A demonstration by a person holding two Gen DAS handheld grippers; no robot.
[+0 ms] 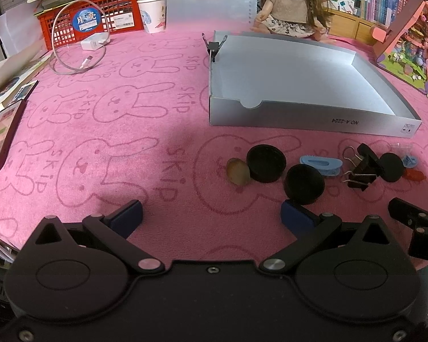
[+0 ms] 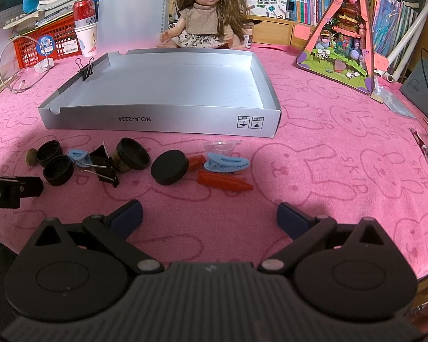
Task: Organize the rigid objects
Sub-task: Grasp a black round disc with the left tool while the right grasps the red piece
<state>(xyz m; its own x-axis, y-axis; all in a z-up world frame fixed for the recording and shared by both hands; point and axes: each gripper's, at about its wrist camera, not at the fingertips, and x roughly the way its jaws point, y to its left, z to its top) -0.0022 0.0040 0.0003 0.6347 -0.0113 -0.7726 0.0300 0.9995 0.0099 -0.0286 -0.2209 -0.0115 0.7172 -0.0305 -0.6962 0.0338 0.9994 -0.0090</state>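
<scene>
A shallow grey box (image 2: 157,119) (image 1: 299,116) lies open on the pink cloth. In front of it lie small items: black round caps (image 2: 169,166) (image 1: 266,162), blue clips (image 2: 226,163) (image 1: 321,165), black binder clips (image 2: 104,162) (image 1: 361,168), red crayon-like pieces (image 2: 224,183), a brown nut (image 1: 238,171) and a clear cap (image 2: 222,144). My left gripper (image 1: 211,213) is open and empty, just short of the caps. My right gripper (image 2: 209,215) is open and empty, just short of the red pieces.
A doll (image 2: 205,14) sits behind the box. A red crate (image 1: 94,17), paper cup (image 1: 152,11) and white charger cable (image 1: 80,48) stand at the back left. A pink toy house (image 2: 345,40) stands at the right. A binder clip (image 2: 85,67) grips the box's left wall.
</scene>
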